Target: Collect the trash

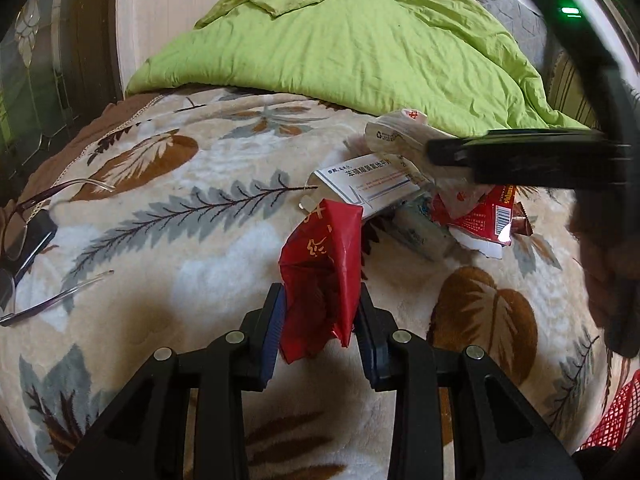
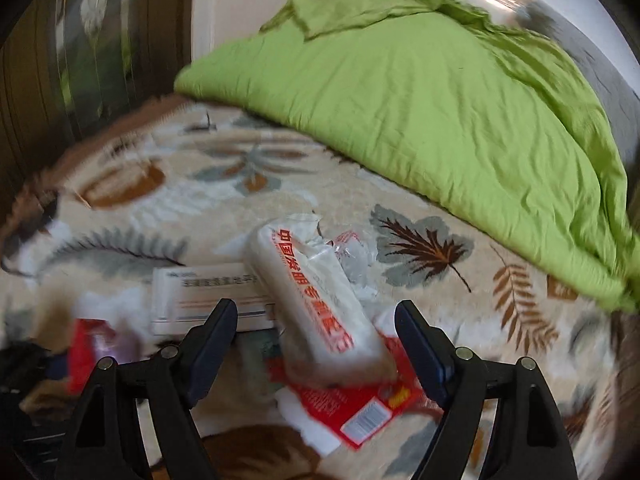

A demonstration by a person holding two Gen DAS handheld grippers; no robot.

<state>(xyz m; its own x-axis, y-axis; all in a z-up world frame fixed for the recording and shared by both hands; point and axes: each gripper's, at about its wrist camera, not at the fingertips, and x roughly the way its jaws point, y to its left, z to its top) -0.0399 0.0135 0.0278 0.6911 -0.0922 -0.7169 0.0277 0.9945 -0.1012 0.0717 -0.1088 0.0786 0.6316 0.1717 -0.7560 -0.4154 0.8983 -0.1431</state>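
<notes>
Left wrist: crumpled red wrapper (image 1: 320, 276) between ribbed pads (image 1: 273, 332).

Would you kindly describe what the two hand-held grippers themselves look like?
Both match: the left hand-held gripper and right hand-held gripper have matte black angular linkage arms with round silver pivot pins, ending in dark blue finger pads. No cables or sleeves show.

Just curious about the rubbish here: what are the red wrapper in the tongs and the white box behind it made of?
The red wrapper looks like thin glossy plastic film or foil: it crumples in sharp folds and shines. The white box looks like matte printed cardboard, with flat faces and straight edges.
</notes>
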